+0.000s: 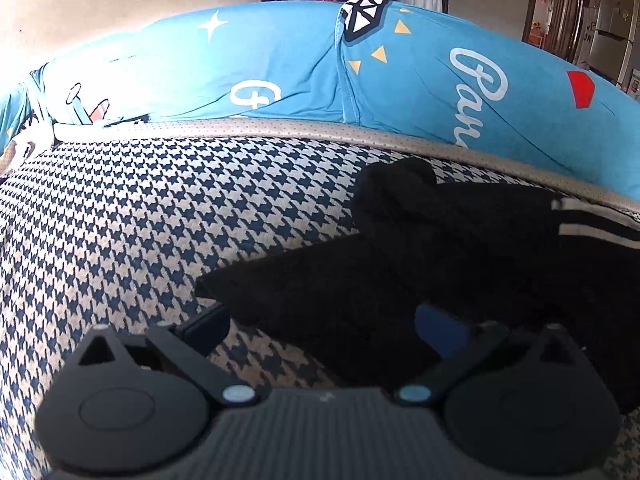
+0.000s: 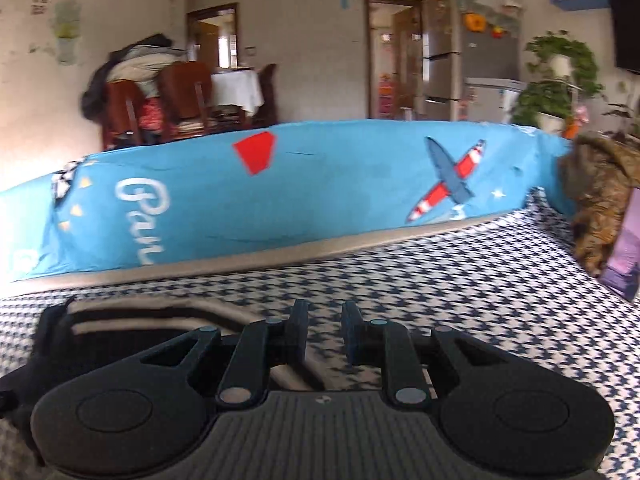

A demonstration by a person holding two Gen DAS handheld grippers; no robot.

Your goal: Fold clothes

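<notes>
Showing only rightward: plant (image 2: 560, 76), seemingly blurred.

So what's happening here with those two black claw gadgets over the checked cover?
A person is holding two grippers to fold clothes. The left gripper is wide open over the edge of a black garment lying on the houndstooth cover. The right gripper is slightly open, gripping nothing, beside the garment's striped cuff. Nothing is gripped yet.
</notes>
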